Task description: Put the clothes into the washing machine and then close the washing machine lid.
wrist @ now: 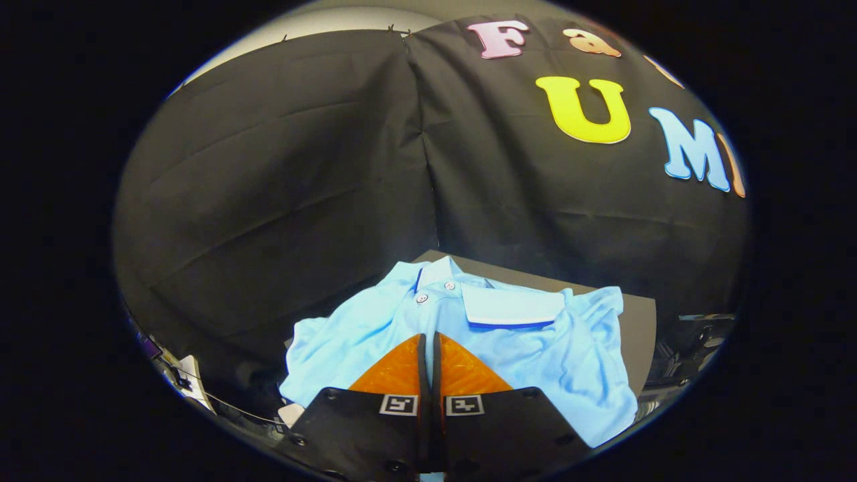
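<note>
A light blue polo shirt (549,348) with a white collar and two buttons lies spread on a dark grey tabletop (639,321). Its collar points away from me and one sleeve hangs over the near left side. My gripper (429,337) is over the shirt's chest, just below the button placket. Its two fingers are pressed together with only a thin slit between them. I see no fold of cloth drawn up between the tips.
The black cloth wall stands close behind the table. A small white object (191,378) and cables lie low at the left. Dark equipment (693,345) sits beside the table's right edge.
</note>
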Action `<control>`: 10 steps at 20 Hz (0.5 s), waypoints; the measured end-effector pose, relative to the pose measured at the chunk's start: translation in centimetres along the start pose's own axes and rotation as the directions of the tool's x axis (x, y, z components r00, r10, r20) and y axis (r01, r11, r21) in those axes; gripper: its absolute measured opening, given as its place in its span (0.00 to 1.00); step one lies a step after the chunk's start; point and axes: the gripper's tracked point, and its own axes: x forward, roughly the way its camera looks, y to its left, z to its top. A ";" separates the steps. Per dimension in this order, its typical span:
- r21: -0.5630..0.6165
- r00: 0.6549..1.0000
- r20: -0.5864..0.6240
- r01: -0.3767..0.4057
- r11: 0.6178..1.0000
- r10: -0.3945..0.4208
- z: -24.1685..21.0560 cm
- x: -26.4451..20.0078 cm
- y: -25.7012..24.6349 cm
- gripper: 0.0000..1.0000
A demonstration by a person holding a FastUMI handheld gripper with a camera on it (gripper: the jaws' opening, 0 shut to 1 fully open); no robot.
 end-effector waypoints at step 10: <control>0.043 0.995 0.099 0.024 0.999 -0.028 2.7 -4.1 -2.8 0.01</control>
